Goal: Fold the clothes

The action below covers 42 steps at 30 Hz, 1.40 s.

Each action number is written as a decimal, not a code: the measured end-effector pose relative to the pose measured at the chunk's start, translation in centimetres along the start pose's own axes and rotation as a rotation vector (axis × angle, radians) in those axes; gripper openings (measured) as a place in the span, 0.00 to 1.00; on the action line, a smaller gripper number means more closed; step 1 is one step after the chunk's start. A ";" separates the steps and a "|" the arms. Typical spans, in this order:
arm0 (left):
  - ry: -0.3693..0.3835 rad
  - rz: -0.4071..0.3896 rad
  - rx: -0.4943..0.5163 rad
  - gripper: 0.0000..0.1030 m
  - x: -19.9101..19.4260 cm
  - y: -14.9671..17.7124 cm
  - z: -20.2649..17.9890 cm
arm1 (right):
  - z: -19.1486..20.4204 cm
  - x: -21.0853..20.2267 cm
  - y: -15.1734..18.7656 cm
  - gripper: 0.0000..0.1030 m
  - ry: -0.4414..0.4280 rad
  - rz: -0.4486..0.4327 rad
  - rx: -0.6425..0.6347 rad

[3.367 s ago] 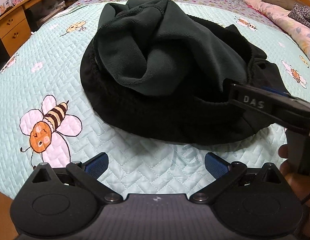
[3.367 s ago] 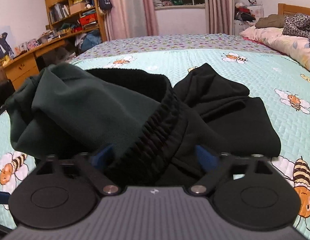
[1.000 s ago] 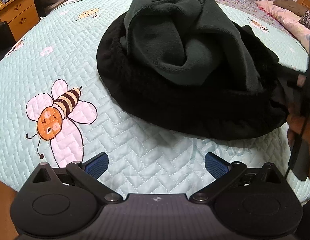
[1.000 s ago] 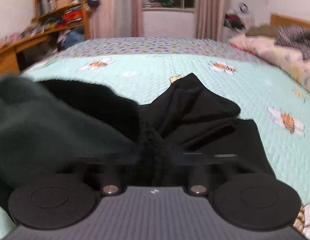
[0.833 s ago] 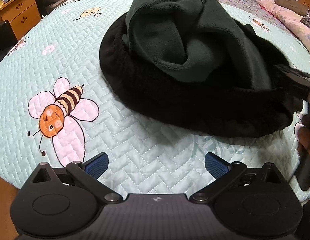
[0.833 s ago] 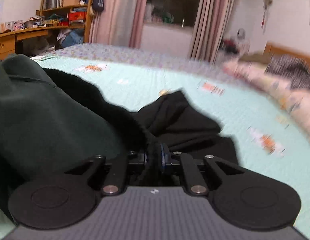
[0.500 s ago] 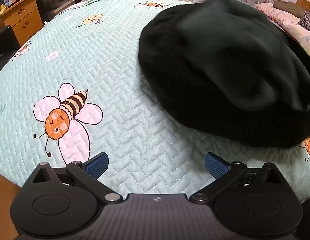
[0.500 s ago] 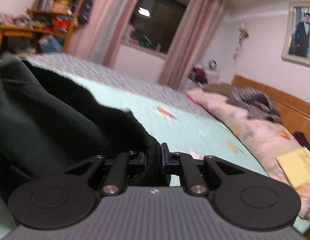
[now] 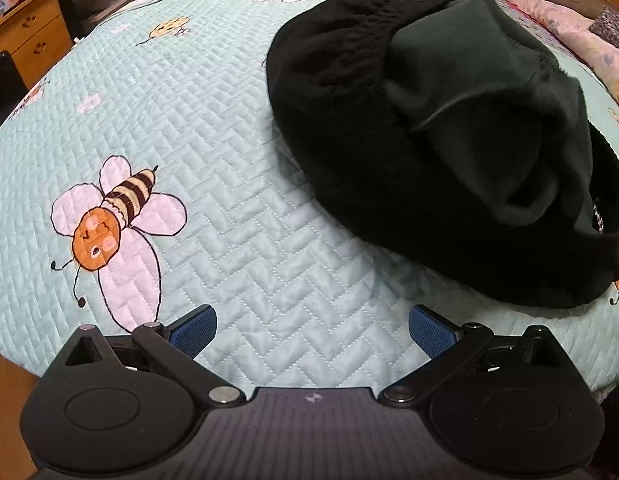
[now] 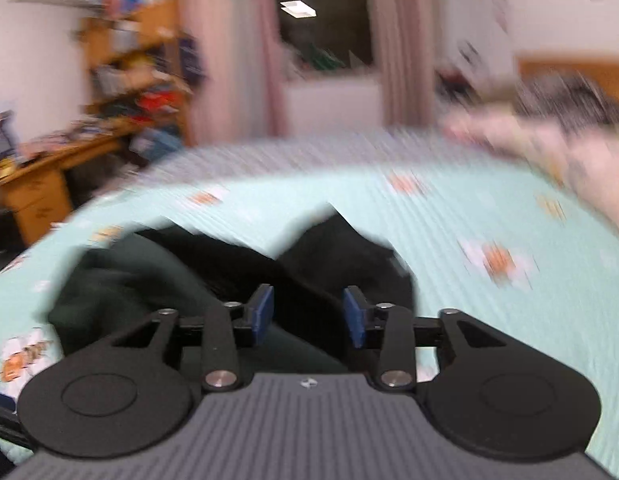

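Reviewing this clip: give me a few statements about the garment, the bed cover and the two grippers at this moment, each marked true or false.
1. The dark garment lies bunched in a heap on the bee-print quilt. True.
2. The left gripper is clamped on the garment. False: its blue pads are spread wide over bare quilt, with nothing between them.
3. The right gripper pinches a fold of cloth. False: its jaws are opening, and the pads do not press on the garment seen past them.
4. A large embroidered bee shows to the left of the garment in the left wrist view. True.
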State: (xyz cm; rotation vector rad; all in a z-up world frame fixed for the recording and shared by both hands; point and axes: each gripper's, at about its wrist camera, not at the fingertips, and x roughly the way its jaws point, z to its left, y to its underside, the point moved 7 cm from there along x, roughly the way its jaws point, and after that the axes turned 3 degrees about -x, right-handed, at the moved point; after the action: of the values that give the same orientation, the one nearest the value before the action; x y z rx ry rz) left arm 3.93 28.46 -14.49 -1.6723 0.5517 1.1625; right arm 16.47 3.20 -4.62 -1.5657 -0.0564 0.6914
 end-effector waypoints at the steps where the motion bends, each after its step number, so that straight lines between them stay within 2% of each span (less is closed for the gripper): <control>1: -0.001 0.002 -0.002 0.99 0.0 0.0 0.1 | 1.3 -0.1 -0.8 0.54 -0.034 -0.027 -0.034; 3: -0.002 0.005 -0.005 0.99 0.1 0.1 0.3 | 4.3 0.2 -2.4 0.56 -0.111 -0.075 -0.092; 6: 0.001 0.005 -0.002 0.99 0.0 0.2 0.3 | 7.2 2.2 -4.6 0.56 -0.259 -0.031 -0.016; 7: 0.002 0.005 -0.003 0.99 0.0 0.2 0.4 | 7.9 2.9 -5.1 0.56 -0.335 -0.009 0.035; 9: 0.004 0.004 -0.007 0.99 0.0 0.2 0.5 | 10.3 5.0 -5.5 0.55 -0.503 0.082 0.178; 12: 0.007 -0.002 -0.016 0.99 -0.1 0.0 0.9 | 12.0 9.0 -4.5 0.56 -0.543 0.233 0.328; 14: 0.012 -0.008 -0.021 0.99 -0.2 -0.1 1.2 | 11.6 12.1 -3.1 0.55 -0.411 0.323 0.372; 15: 0.015 -0.009 -0.024 0.99 -0.1 -0.2 1.4 | 11.2 13.2 -2.5 0.55 -0.386 0.356 0.399; 19: 0.024 0.003 -0.045 0.99 0.7 -0.4 2.1 | 11.0 14.9 -1.9 0.56 -0.391 0.387 0.478; 23: 0.041 0.022 -0.053 0.99 1.1 -0.3 2.3 | 13.0 16.6 -2.0 0.60 -0.383 0.412 0.461; 26: 0.035 0.017 -0.064 0.99 1.0 -0.3 2.7 | 14.2 16.8 -2.3 0.70 -0.379 0.424 0.441; 30: 0.038 0.013 -0.077 0.99 0.7 -0.3 3.0 | 16.4 17.4 -2.1 0.71 -0.354 0.465 0.332; 31: 0.036 0.012 -0.076 0.99 0.7 -0.2 3.0 | 16.8 17.5 -2.1 0.70 -0.350 0.471 0.309; 32: 0.034 0.011 -0.075 0.99 0.6 -0.2 3.0 | 17.1 17.3 -2.1 0.64 -0.367 0.460 0.291; 34: 0.030 0.016 -0.074 0.99 0.7 -0.1 3.0 | 17.6 17.0 -1.6 0.39 -0.385 0.439 0.247; 35: 0.027 0.020 -0.074 0.99 0.7 0.0 2.9 | 17.7 16.9 -1.1 0.15 -0.387 0.430 0.222; 37: 0.027 0.023 -0.070 0.99 0.6 0.2 2.8 | 18.0 16.6 -0.3 0.14 -0.391 0.412 0.171; 42: -0.002 0.014 -0.058 0.99 0.0 0.6 3.0 | 16.4 13.3 -0.7 0.10 -0.481 0.227 0.232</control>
State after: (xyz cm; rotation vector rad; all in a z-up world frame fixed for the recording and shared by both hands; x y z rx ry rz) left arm 2.20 30.89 -14.95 -1.7193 0.5336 1.1999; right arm 20.10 23.67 -8.41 -1.1671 -0.1519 1.2010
